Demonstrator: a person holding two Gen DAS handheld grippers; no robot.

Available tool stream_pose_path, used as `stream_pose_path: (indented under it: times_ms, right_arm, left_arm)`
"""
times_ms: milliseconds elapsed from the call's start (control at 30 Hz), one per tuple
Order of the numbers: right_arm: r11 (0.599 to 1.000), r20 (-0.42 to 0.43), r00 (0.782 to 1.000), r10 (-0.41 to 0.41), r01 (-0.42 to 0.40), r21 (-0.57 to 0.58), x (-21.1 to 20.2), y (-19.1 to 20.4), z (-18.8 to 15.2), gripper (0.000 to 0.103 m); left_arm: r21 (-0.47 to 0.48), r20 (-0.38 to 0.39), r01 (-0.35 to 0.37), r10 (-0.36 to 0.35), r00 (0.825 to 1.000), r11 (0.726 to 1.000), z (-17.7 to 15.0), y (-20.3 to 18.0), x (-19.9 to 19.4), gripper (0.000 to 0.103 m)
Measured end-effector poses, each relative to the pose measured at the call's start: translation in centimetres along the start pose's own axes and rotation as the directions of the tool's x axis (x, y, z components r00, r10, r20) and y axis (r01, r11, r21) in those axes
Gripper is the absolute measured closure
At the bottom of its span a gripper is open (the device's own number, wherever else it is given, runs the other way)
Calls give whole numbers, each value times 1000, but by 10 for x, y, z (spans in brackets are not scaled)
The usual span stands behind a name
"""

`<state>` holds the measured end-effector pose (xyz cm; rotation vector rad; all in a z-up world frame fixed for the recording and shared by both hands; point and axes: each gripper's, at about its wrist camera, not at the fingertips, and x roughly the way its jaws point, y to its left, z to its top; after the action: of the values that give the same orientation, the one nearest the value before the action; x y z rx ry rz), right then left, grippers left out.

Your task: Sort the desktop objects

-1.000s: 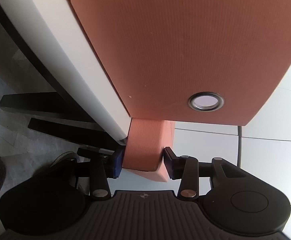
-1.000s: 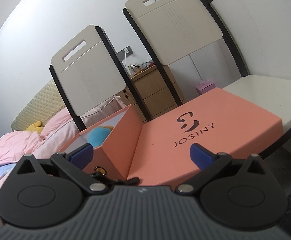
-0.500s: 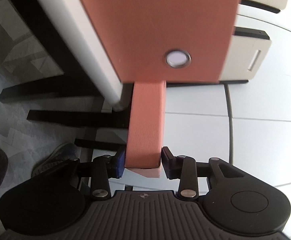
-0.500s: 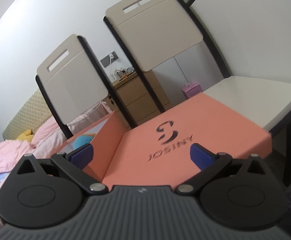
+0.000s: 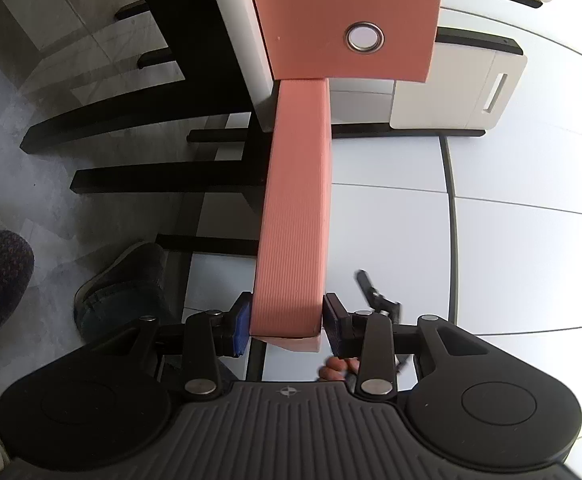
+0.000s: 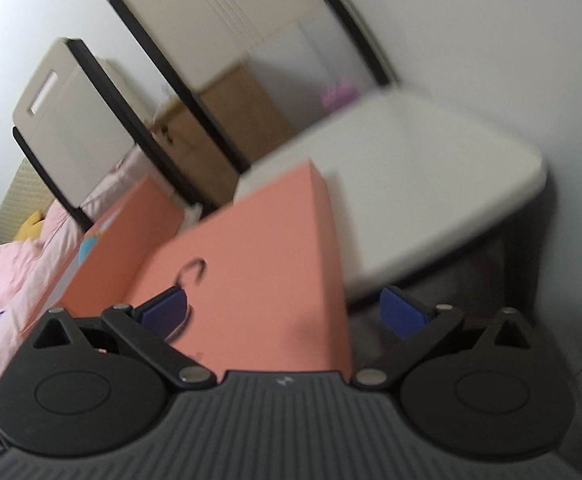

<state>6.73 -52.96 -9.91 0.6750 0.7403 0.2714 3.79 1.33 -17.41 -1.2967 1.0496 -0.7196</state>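
My left gripper (image 5: 285, 326) is shut on the edge of a salmon-orange box lid (image 5: 297, 216) and holds it off the white chair seat (image 5: 251, 40). The orange box (image 5: 347, 12) with a metal eyelet (image 5: 364, 37) sits behind it. In the right wrist view the lid's top (image 6: 259, 264) with a dark logo tilts in front of my right gripper (image 6: 285, 312), which is open and empty, one pad over the lid. The open box (image 6: 127, 236) stands left, something blue inside.
Two cream chairs with black frames (image 6: 227, 40) stand by the white wall. A wooden dresser (image 6: 231, 120) and pink bedding (image 6: 19, 264) lie behind. Black chair legs (image 5: 159, 180), grey floor and shoes (image 5: 123, 280) show in the left wrist view.
The left gripper has pulled the lid back and away from the box, so more of the lid's side shows. The right gripper has swung right and is blurred by motion.
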Motion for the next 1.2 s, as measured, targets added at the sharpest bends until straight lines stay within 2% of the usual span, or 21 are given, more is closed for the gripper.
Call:
stream_pose_path:
  times_ms: [67,233,367,433,500,567,733,900,1033,1200]
  right_arm:
    - [999,-66,997,37,-35,25,15,-13,-4,0]
    - [982,-124,978,168,-154,111,31,-31,-9,2]
    - [972,-154,963,223,-206,114,31,-27,-13,16]
    - [975,-139,968,211,-199,94,22,-22,-13,25]
    - [976,-115,972,206,-195,93,11,-19,-11,38]
    - [967,-76,969,235,-225,123,-3,-16,-10,42]
    - [959,24,964,265,-266,97,-41,6,-10,44]
    - [961,86,962,260,-266,75,-64,30,-3,44]
    - [962,136,957,255,-265,58,-82,50,3,44]
    - [964,198,948,250,-263,37,-105,74,9,44]
  left_arm:
    - [8,0,-3,3,1000,1000,-1,-1,-2,61]
    - [27,1,-10,10,1000,1000,-5,-2,-5,61]
    - [59,0,-26,26,1000,998,-5,-8,-6,60]
    - [67,5,-9,9,1000,998,-5,-13,-10,60]
    - [85,11,11,-12,1000,996,-5,-23,-15,60]
    - [104,16,36,-38,999,994,-5,-33,-21,59]
    - [162,17,98,-102,995,982,-8,-59,-30,57]
    - [246,9,96,-102,995,964,-17,-87,-33,55]
    - [285,10,120,-128,992,951,-19,-105,-38,55]
    - [339,48,143,-169,984,930,-11,-131,-51,54]
